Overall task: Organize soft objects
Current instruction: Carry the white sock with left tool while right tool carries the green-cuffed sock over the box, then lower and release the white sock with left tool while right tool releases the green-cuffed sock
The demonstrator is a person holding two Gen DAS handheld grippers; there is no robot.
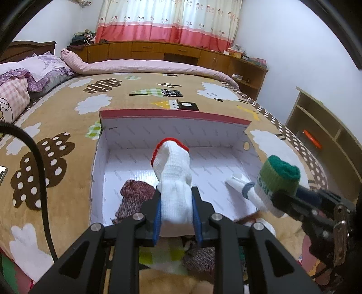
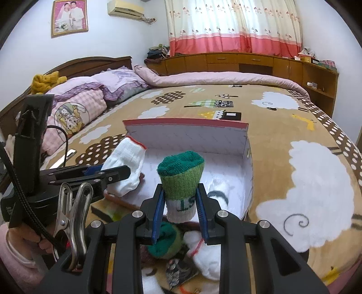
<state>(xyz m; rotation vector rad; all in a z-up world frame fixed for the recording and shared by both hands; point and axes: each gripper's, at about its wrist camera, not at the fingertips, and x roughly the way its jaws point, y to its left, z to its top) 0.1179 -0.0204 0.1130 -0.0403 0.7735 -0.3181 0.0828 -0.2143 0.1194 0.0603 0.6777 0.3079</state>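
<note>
Left wrist view, our left tongs (image 1: 176,201) clamp a white knit glove with red cuff (image 1: 173,171), our right tongs (image 2: 180,203) grip a green-topped rolled sock (image 2: 181,181), both over the open white cardboard box (image 1: 172,129) on the bed (image 1: 67,113)

Pink-hemmed curtain (image 2: 233,24), framed photo (image 2: 69,17), wooden cabinets (image 1: 158,50) (under window).

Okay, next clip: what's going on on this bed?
A person holds a gripper in each hand over an open cardboard box on the bed. The left gripper is shut on a white knit glove with a red cuff; the right gripper is shut on a rolled green and white sock. A maroon knit item and a white item already lie in the box. More socks and gloves wait below.
</note>
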